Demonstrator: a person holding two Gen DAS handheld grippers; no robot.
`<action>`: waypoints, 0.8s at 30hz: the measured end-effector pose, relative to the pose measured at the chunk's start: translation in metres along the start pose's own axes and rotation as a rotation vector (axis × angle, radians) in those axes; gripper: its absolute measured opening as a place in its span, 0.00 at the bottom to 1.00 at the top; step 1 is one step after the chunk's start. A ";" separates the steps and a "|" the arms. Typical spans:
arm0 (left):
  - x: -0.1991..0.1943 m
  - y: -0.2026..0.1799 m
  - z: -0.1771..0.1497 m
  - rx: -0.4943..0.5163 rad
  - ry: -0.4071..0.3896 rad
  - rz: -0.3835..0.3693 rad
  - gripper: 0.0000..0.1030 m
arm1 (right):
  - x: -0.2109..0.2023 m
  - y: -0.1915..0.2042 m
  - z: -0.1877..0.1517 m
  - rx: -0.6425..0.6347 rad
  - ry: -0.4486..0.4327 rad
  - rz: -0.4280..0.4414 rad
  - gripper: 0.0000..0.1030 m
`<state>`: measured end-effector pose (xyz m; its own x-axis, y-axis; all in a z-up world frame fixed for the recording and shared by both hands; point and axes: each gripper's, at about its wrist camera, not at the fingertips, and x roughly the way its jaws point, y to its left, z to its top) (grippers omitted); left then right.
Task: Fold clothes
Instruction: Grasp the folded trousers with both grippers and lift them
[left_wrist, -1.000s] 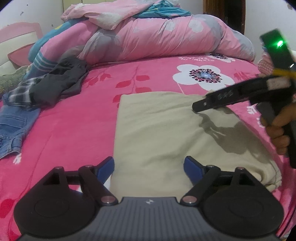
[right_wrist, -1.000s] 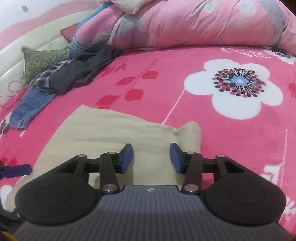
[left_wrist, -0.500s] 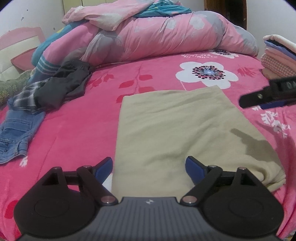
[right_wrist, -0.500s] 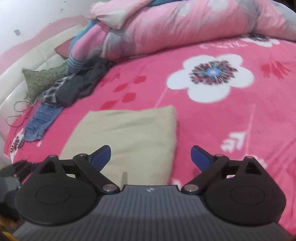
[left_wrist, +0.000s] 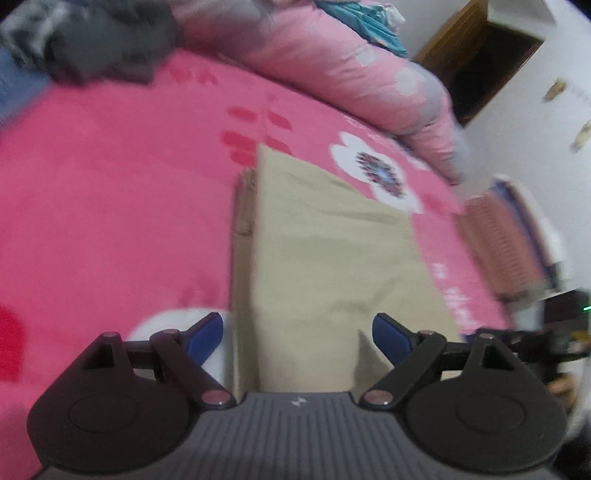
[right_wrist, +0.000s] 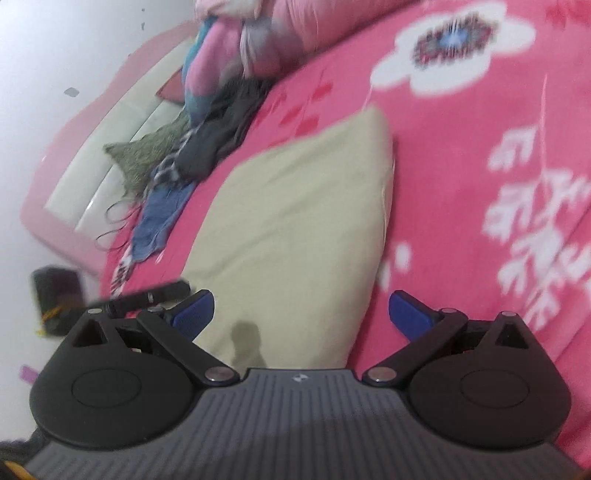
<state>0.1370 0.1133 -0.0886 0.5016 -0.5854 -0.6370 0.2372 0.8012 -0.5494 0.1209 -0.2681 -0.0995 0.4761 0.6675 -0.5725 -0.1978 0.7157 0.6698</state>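
Beige folded cloth (left_wrist: 332, 266) lies flat on the pink bedspread (left_wrist: 110, 206), just ahead of both tools. Left gripper (left_wrist: 297, 338) is spread wide, empty. Right gripper (right_wrist: 301, 314) is opening, pads clear of the cloth. Only the left view shows a folded stack (left_wrist: 506, 240) to its right; only the right shows the headboard (right_wrist: 92, 155).

No readable text (frames blurred).

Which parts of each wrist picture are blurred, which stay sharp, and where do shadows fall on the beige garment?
Left wrist view: the dark clothes pile and folded stack smear with motion blur, while the left hand-held gripper stays sharp; a shadow falls on the beige garment near it. Right wrist view: the flower print streaks, the right hand-held gripper, jaws opening, stays crisp, and a small shadow marks the garment's near end.
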 end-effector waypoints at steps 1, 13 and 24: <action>0.004 0.004 0.002 0.001 0.009 -0.025 0.86 | 0.002 -0.003 0.000 0.004 0.011 0.018 0.99; 0.041 0.022 0.019 0.050 0.061 -0.248 0.88 | 0.034 -0.029 0.033 0.088 0.124 0.272 0.86; 0.046 0.016 0.021 0.037 0.032 -0.279 0.88 | 0.073 -0.027 0.054 0.097 0.107 0.321 0.30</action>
<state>0.1814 0.1013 -0.1157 0.3860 -0.7869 -0.4814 0.3928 0.6124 -0.6860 0.2069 -0.2502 -0.1342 0.3095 0.8769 -0.3679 -0.2387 0.4461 0.8626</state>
